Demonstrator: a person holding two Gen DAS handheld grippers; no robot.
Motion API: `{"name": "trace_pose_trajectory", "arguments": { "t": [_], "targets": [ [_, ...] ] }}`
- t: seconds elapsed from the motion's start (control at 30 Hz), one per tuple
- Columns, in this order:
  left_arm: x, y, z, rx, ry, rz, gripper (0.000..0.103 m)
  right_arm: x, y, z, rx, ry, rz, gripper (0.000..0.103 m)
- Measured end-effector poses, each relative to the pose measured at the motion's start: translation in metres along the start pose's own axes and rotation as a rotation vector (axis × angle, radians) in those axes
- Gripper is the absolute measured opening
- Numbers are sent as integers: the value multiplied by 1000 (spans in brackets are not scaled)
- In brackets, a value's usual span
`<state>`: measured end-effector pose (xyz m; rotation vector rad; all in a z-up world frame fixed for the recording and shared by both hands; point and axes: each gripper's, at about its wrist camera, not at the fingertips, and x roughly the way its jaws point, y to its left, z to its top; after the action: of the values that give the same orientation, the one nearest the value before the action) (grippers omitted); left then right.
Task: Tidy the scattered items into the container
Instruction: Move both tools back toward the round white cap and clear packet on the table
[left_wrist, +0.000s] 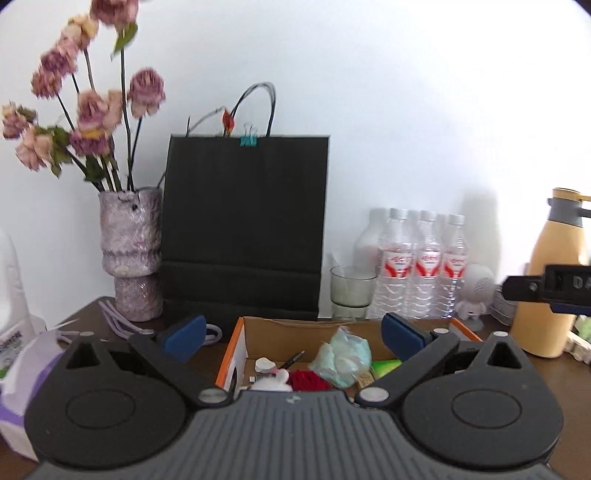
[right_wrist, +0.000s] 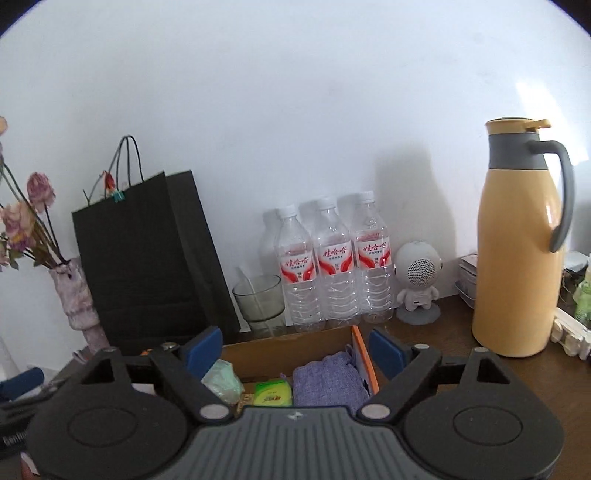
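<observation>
White wall backs a dark wooden table (left_wrist: 92, 310) in the left wrist view, with a black paper bag (left_wrist: 245, 225) and a vase of dried flowers (left_wrist: 131, 251) standing behind the cardboard box (left_wrist: 236, 350). That box lies directly ahead of and just below the left gripper (left_wrist: 291, 334), holding a pen (left_wrist: 291, 360), a pale green crumpled bag (left_wrist: 343, 356) and something red. Both blue pads stand wide apart with nothing between them. Purple cords (left_wrist: 118, 321) lie outside the box to the left, nearest this hand, running roughly away from it.

From the right wrist view, water bottles (right_wrist: 332, 266), a small round speaker (right_wrist: 419, 277) and a yellow thermos jug (right_wrist: 517, 258) line the wall. The right gripper (right_wrist: 295, 352) hovers over the box's right end, where a purple cloth (right_wrist: 327, 380) sits against the orange wall. Its jaws are spread wide and empty. Small items beyond the jug may be loose clutter; they are too blurred to name.
</observation>
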<state>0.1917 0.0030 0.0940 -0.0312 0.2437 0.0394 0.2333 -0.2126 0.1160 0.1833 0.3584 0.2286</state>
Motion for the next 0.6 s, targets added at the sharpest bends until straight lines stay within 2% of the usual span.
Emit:
{"name": "trace_pose_trajectory", "arguments": {
  "t": [0.07,0.17,0.33,0.4,0.6],
  "targets": [
    [-24,-3,-6,12,-22,-15,103,-22,7,-7,-20,-18,4,87],
    [-62,-4,-19,33,-11,-30,103,-59,19,-26,-74,-34,4,90],
    [-124,-6,-53,46,12,-81,103,-128,29,-78,-122,-65,37,92],
    [-151,-8,-69,52,-2,-89,103,-154,32,-101,-147,-84,51,92],
    [-216,-10,-105,24,-64,-76,103,-220,30,-161,-202,-166,18,92]
  ]
}}
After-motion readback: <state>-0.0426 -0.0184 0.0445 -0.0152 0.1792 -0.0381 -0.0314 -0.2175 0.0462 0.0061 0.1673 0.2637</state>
